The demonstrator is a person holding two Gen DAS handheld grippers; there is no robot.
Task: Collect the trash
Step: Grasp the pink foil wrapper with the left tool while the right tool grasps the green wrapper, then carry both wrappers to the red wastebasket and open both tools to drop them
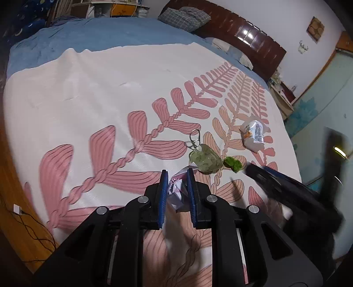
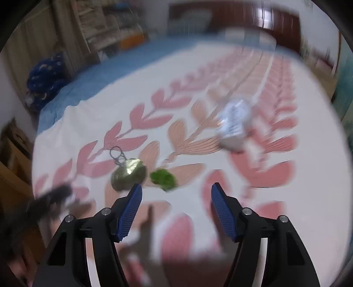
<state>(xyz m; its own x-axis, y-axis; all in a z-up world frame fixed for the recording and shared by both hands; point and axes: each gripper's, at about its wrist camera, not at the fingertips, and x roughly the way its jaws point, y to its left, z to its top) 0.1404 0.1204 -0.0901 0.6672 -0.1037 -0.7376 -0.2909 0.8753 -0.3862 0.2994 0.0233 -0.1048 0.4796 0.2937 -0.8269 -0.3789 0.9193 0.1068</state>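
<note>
My left gripper (image 1: 177, 174) is shut on a crumpled white-and-pink paper scrap (image 1: 177, 192), held just above the bed's leaf-patterned cover (image 1: 88, 99). Just beyond it lie a round can lid with a pull ring (image 1: 205, 160), a green crumpled scrap (image 1: 233, 163) and a crumpled white wrapper (image 1: 253, 134). My right gripper (image 2: 176, 187) is open and empty above the cover, with the can lid (image 2: 129, 174) and green scrap (image 2: 163, 178) just ahead and the white wrapper (image 2: 235, 125) farther right. The right wrist view is blurred by motion. The right gripper shows blurred in the left wrist view (image 1: 275, 176).
A blue sheet (image 1: 88, 37) covers the far part of the bed, with a checked pillow (image 1: 184, 17) against the dark wooden headboard (image 1: 242, 33). A wooden floor with a cable (image 1: 24, 220) lies left of the bed. A blue wall (image 1: 326, 99) stands on the right.
</note>
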